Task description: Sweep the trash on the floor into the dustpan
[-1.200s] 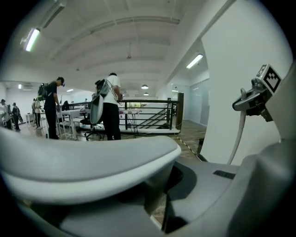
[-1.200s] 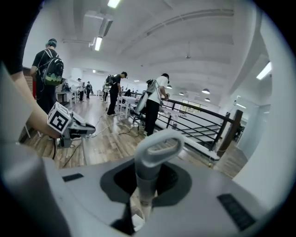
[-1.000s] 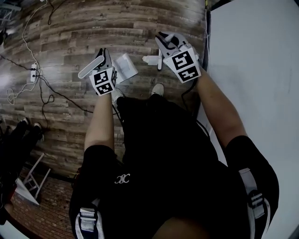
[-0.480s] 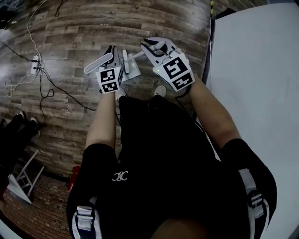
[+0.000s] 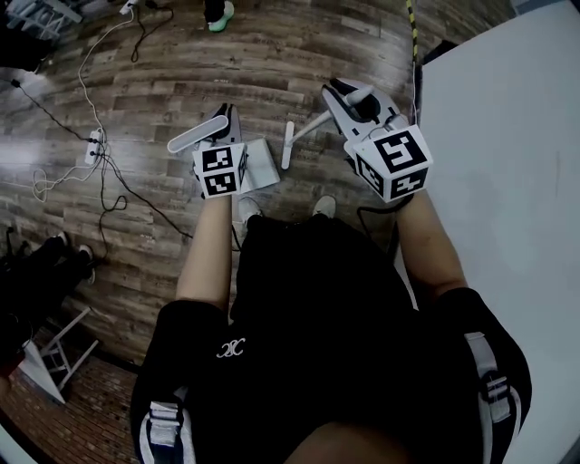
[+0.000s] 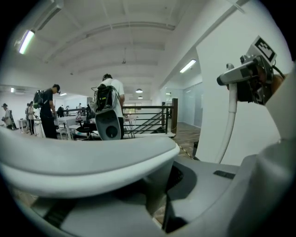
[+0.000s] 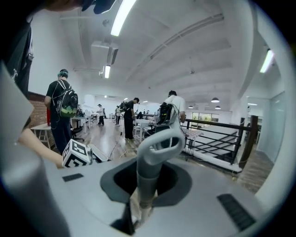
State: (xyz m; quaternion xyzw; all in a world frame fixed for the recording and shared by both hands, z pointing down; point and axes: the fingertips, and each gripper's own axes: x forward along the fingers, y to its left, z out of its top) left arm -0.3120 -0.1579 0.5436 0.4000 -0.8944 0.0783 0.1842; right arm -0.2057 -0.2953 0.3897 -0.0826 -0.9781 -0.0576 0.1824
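I see open floor [image 5: 272,54] ahead of the dustpan [image 5: 261,165]; cables [image 5: 94,148] clutter it on my left, and the wall [image 5: 507,181] stands close along my right.

- Your head camera looks steeply down over your arms onto the wooden floor [image 5: 163,82].
- Your left gripper [image 5: 220,118] camera sits close behind the dustpan handle [image 6: 88,162], facing level across the hall.
- Your right gripper [image 5: 349,92] camera sits close behind the broom handle [image 7: 148,171], sharing that hall's black railing [image 7: 217,134].

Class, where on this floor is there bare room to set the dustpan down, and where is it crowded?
Bare boards lie beyond the dustpan and broom, up to the far shoe. Crowded: cables and power strip on the left; the white wall closes the right.
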